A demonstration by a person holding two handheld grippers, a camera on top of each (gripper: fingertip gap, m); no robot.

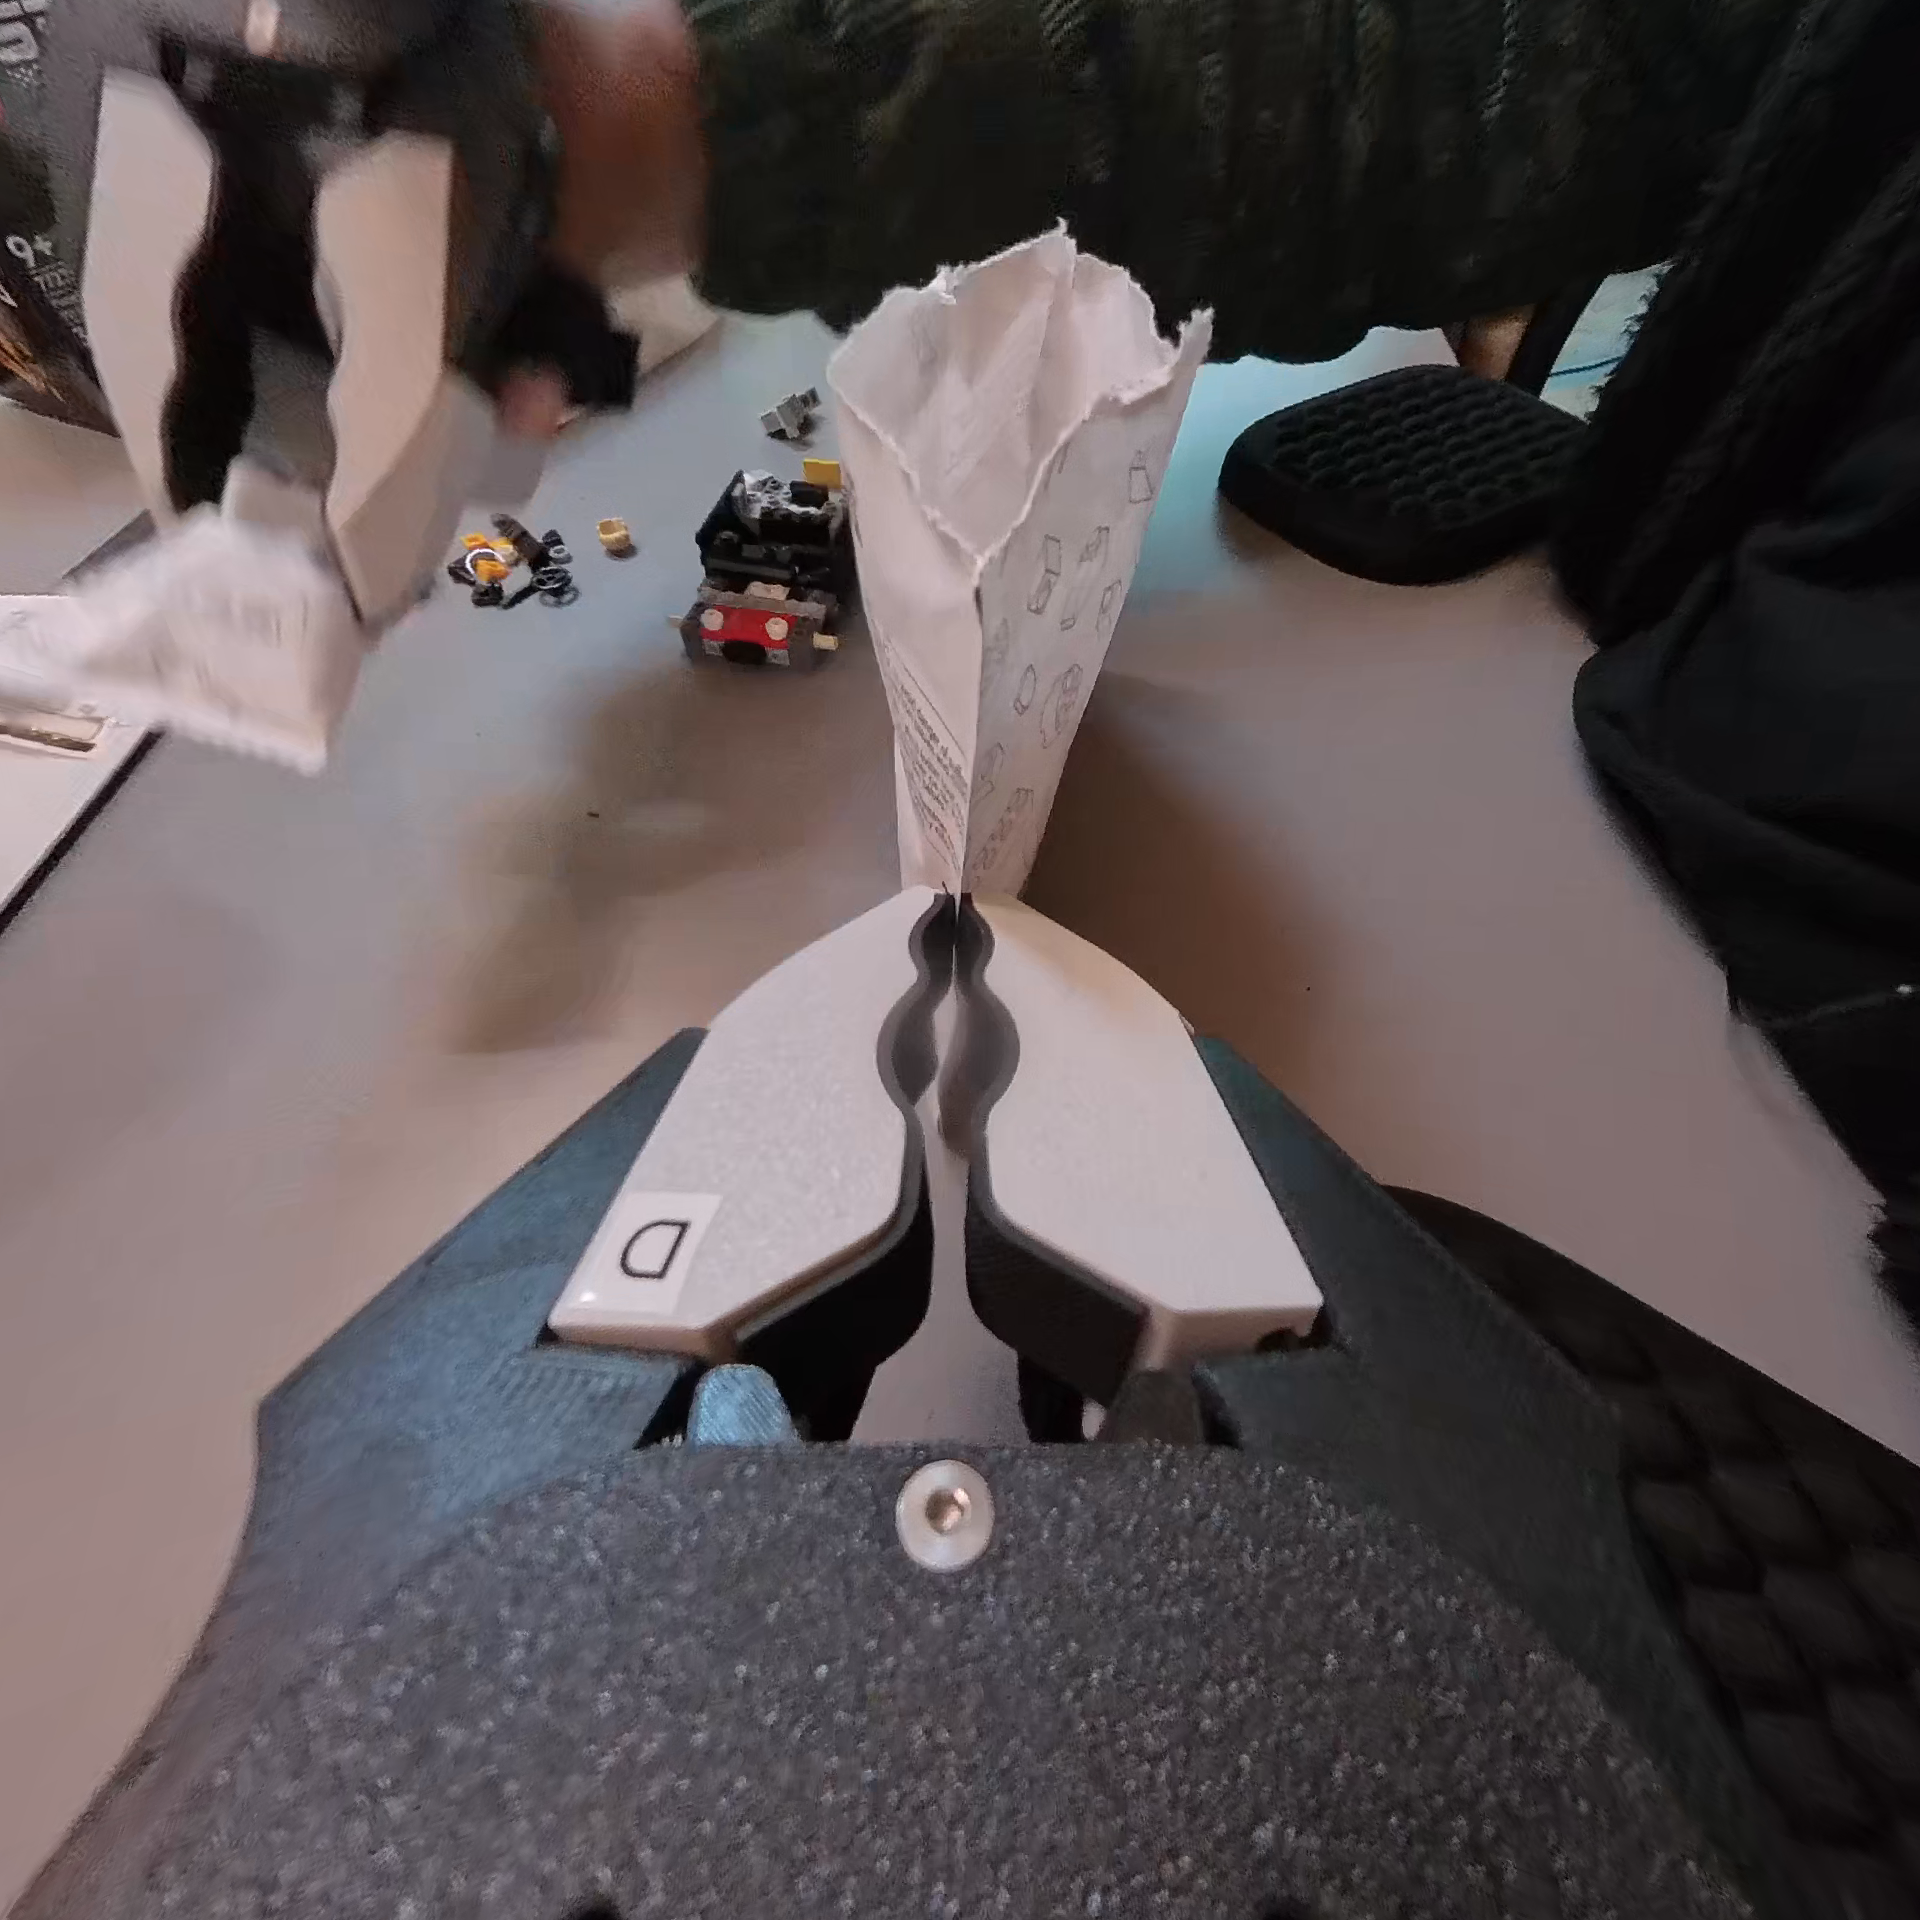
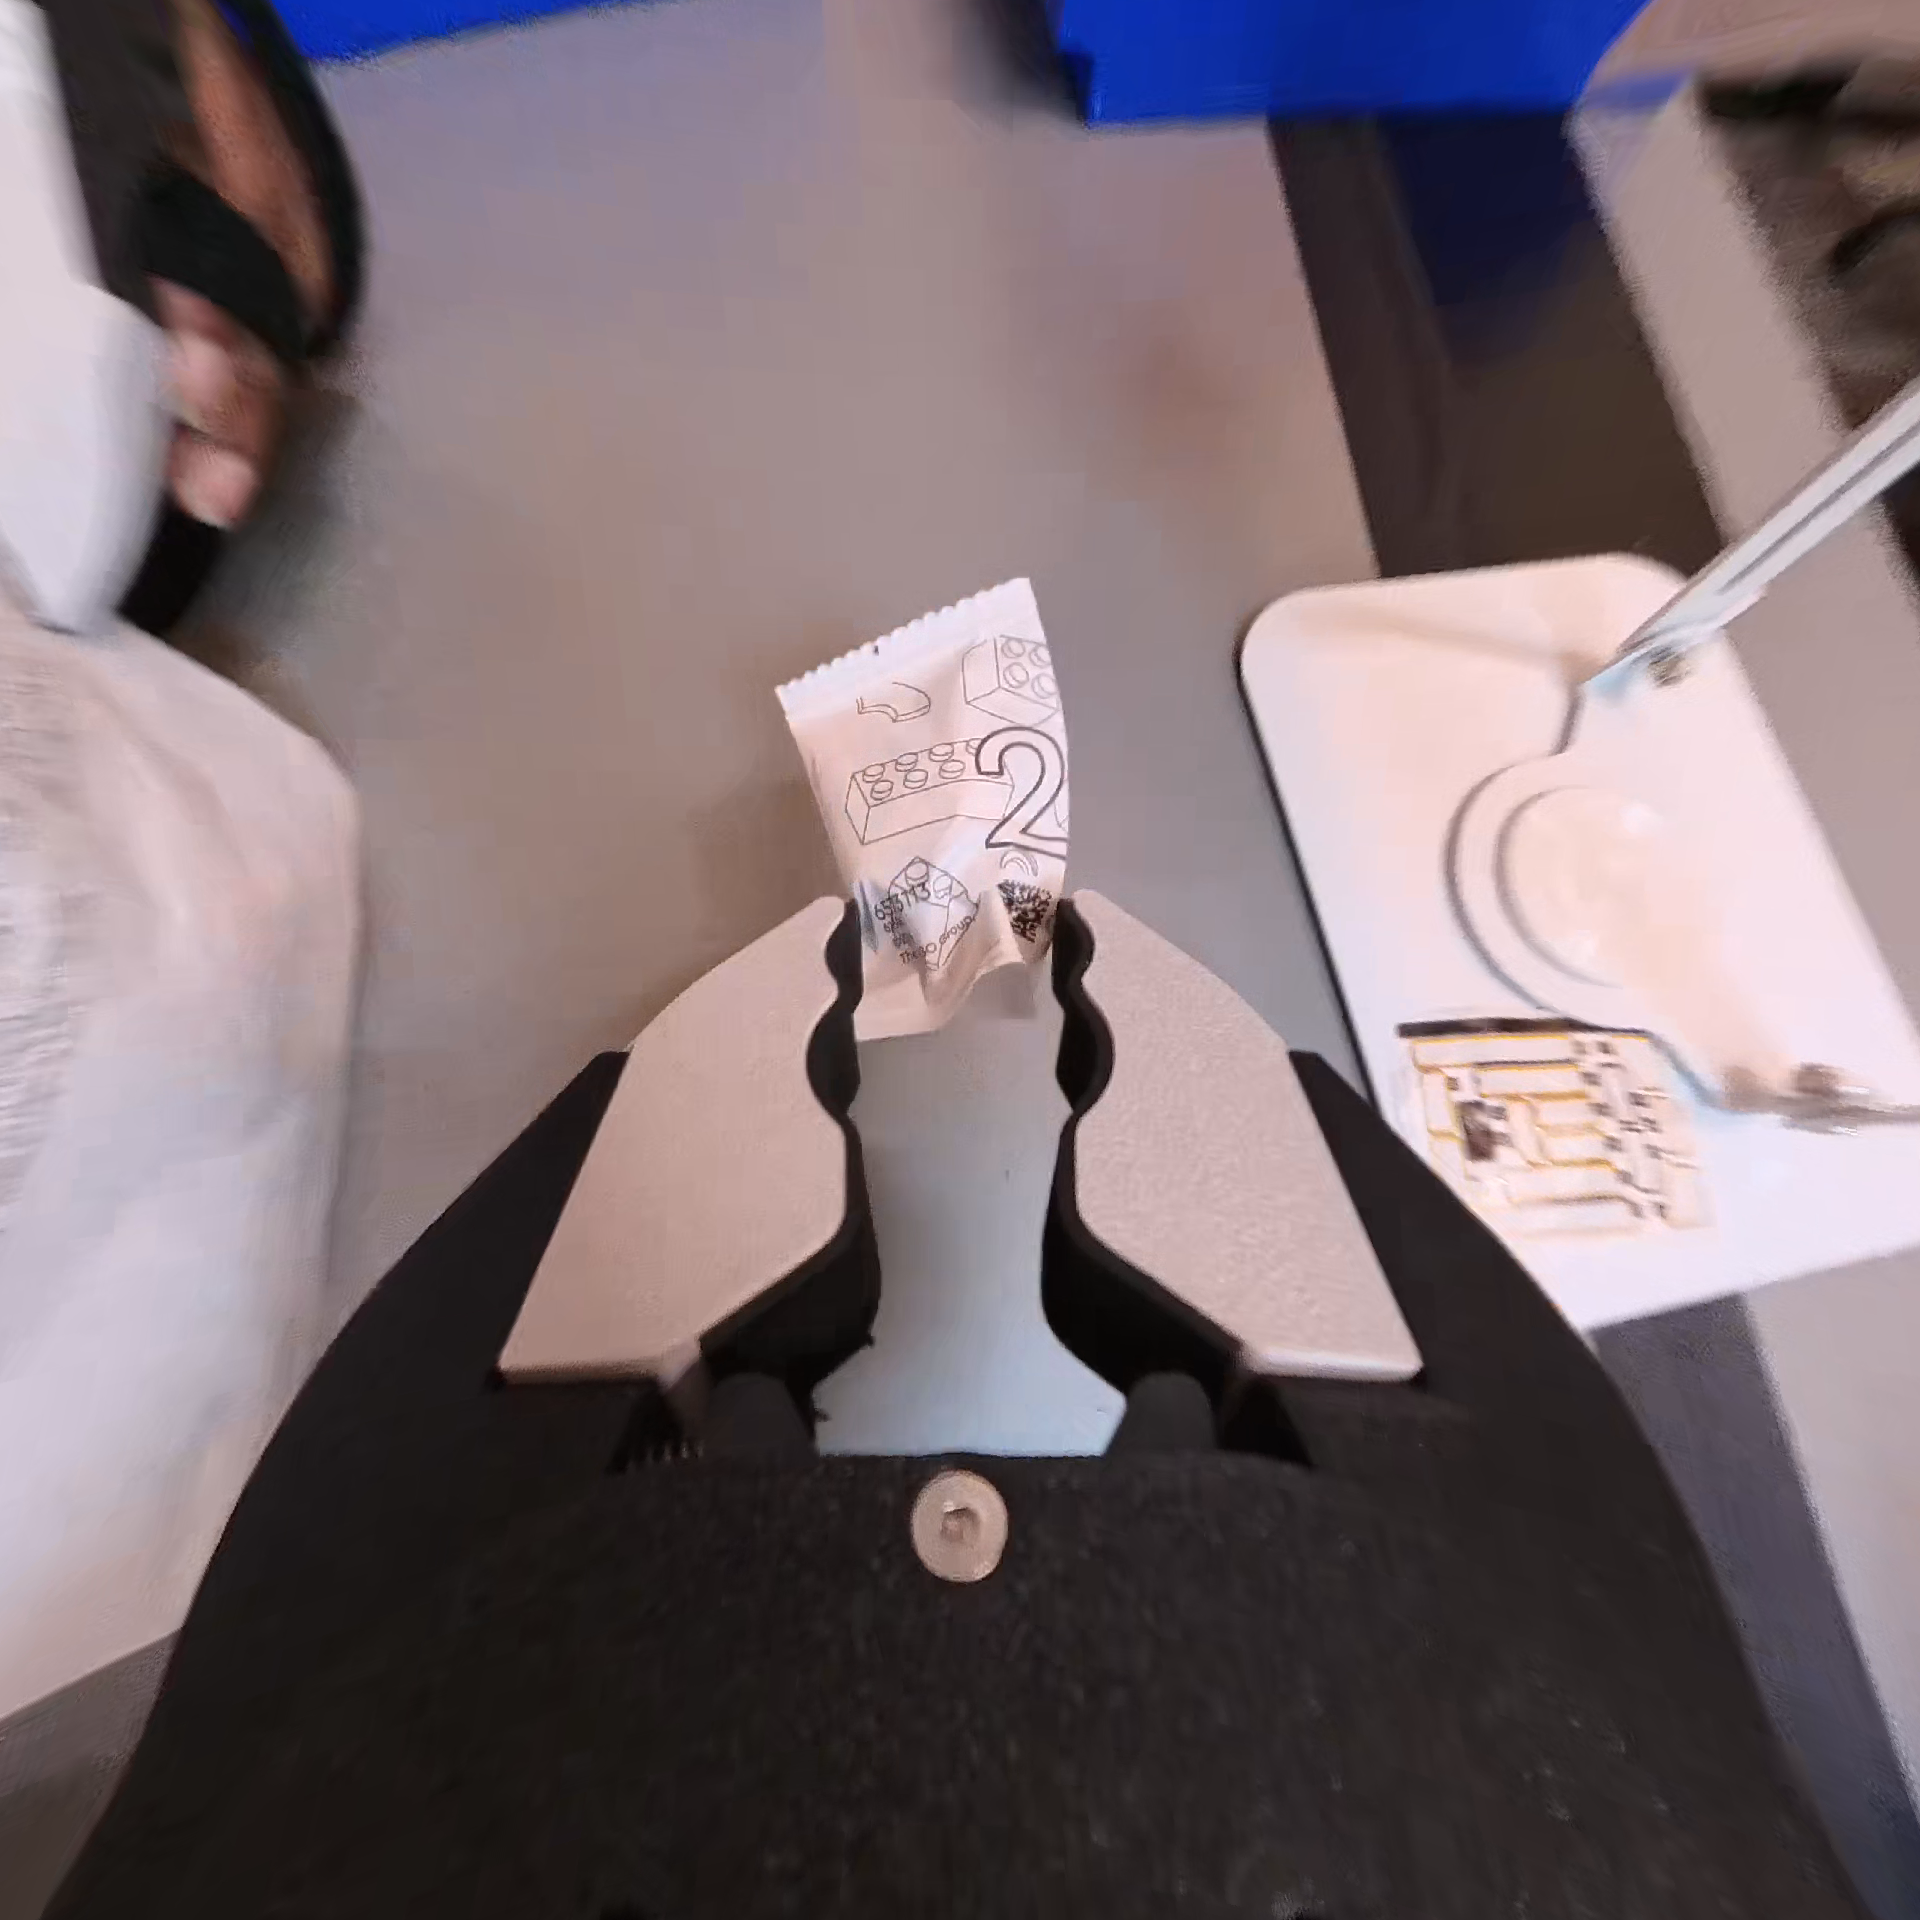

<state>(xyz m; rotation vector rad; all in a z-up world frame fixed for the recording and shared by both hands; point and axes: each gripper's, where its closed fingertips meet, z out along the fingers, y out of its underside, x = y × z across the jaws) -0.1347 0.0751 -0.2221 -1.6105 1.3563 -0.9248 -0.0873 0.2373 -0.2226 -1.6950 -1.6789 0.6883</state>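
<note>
In the left wrist view my left gripper (image 1: 954,899) is shut on the bottom of a white printed paper bag (image 1: 997,499). The bag stands up from the fingertips with a torn, open top. My right gripper (image 2: 956,920) has its jaws well apart, and a small torn-off piece of the same white paper (image 2: 935,790) spans the fingertips, touching both pads, above the grey table (image 2: 675,468). The right gripper also shows blurred at the upper left of the left wrist view (image 1: 301,551), pointing down with the piece (image 1: 208,644) at its tips.
A small black and red brick model (image 1: 769,561) and several tiny loose parts (image 1: 514,566) lie on the table ahead. A black honeycomb pad (image 1: 1403,468) lies at the right. A white sheet with a metal clip (image 2: 1558,883) lies right of the right gripper. A person's hand (image 2: 208,416) is at the left. Spacing between my two grippers at the tips: around 15 cm.
</note>
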